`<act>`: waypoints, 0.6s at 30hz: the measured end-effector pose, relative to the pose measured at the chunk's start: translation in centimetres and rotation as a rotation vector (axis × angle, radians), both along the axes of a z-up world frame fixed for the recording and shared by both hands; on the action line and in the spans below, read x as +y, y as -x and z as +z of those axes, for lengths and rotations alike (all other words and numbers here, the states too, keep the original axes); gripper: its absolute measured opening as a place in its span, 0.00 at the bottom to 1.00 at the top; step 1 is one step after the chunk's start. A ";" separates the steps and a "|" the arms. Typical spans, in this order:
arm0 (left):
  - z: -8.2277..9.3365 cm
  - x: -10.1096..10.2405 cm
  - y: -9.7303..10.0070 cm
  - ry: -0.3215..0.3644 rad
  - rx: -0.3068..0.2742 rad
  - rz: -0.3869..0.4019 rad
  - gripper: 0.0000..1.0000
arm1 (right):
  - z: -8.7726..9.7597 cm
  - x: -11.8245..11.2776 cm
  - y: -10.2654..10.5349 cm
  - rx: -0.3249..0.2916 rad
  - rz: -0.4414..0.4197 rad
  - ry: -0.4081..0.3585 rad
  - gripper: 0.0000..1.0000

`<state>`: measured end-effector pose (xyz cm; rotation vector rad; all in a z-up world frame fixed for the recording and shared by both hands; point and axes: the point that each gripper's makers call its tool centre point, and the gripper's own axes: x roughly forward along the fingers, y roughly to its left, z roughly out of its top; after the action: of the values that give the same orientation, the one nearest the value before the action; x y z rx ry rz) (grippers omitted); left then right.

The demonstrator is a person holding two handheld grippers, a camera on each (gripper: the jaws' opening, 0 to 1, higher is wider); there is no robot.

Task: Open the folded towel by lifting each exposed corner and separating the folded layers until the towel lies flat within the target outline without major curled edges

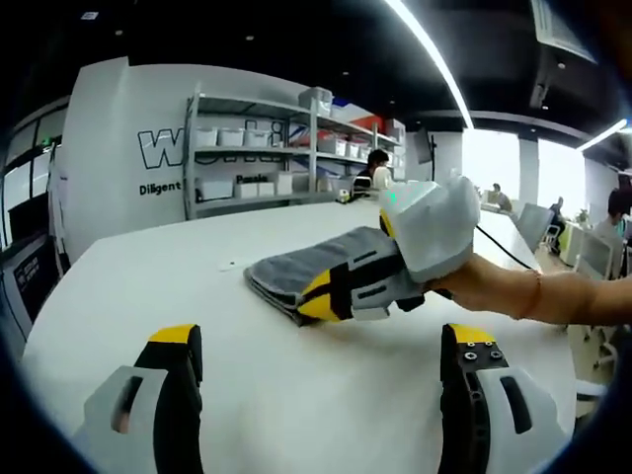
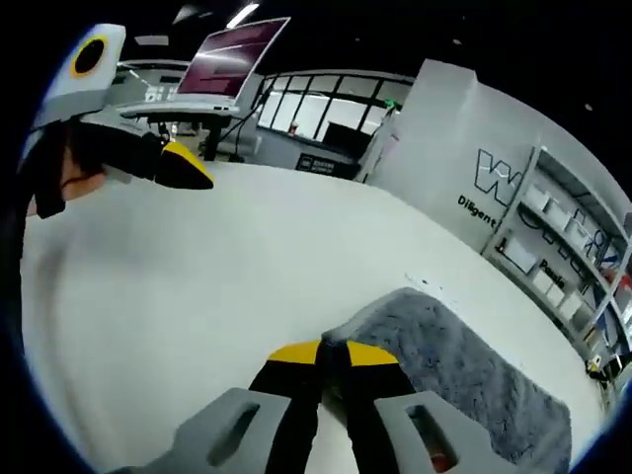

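A grey folded towel (image 1: 301, 262) lies on the white table (image 1: 168, 276). In the right gripper view the towel (image 2: 464, 370) runs from the middle toward the lower right. My right gripper (image 2: 332, 354) has its yellow tips pressed together on the towel's near corner. From the left gripper view, the right gripper (image 1: 326, 293) comes in from the right, held by a hand, with its tips at that same corner. My left gripper (image 1: 322, 338) stands open in front of the towel, short of it, with nothing between its jaws. It appears far off at the upper left as the left gripper (image 2: 184, 168).
Metal shelves (image 1: 262, 148) with white bins stand against the wall behind the table. A raised screen (image 2: 232, 59) stands beyond the table's far side. Chairs and seated people (image 1: 375, 168) are at the back right. Bare tabletop (image 2: 197, 267) spreads left of the towel.
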<state>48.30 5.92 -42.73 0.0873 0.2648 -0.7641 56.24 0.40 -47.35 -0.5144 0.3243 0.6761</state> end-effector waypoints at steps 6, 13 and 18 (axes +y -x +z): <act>-0.2 -0.2 0.5 0.003 -0.002 -0.001 0.99 | 2.3 -1.5 -0.3 0.020 -0.057 -0.194 0.01; -0.6 -0.4 0.7 -0.005 0.007 -0.002 0.99 | 5.3 -7.4 -2.5 -0.078 -0.184 -0.167 0.01; -0.2 -0.6 0.9 -0.004 -0.009 -0.008 0.99 | 6.0 -10.3 -3.3 -0.091 -0.225 -0.145 0.01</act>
<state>47.44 5.32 -42.96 0.0955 0.2570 -0.7713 59.55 -9.88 -41.37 -0.3626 0.2409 0.4527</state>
